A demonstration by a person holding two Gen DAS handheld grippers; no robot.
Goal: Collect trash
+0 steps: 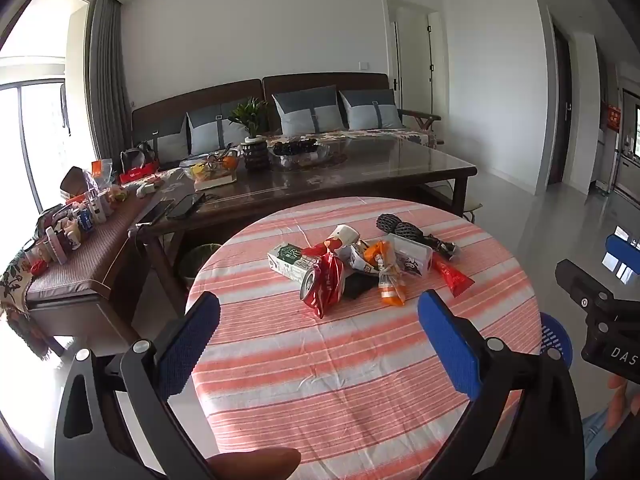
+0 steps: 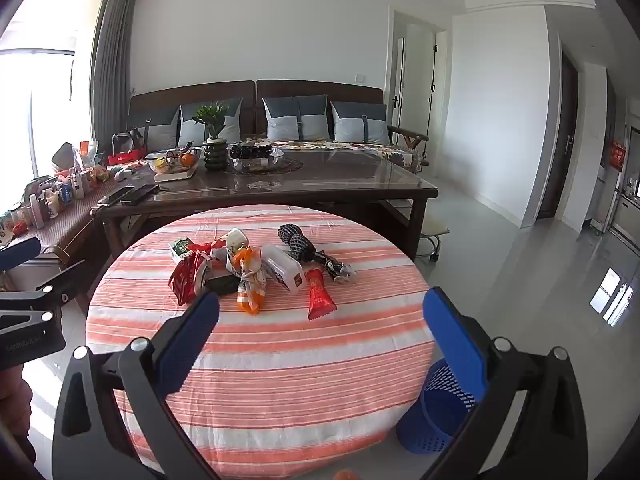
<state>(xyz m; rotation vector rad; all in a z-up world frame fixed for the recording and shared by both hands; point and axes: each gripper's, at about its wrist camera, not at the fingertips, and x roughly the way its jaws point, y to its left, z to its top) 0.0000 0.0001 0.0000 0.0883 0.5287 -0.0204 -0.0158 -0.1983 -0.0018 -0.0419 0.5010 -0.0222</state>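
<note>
Left claw [image 1: 319, 340] and right claw [image 2: 321, 338] wide apart (both angled downward)

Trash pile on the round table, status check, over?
Left hand-held gripper and right hand-held gripper open, empty. Trash pile untouched on striped table. Blue basket on floor, right of table. Path clear.

"DAS" on right hand-held gripper [image 1: 618, 254]
</note>
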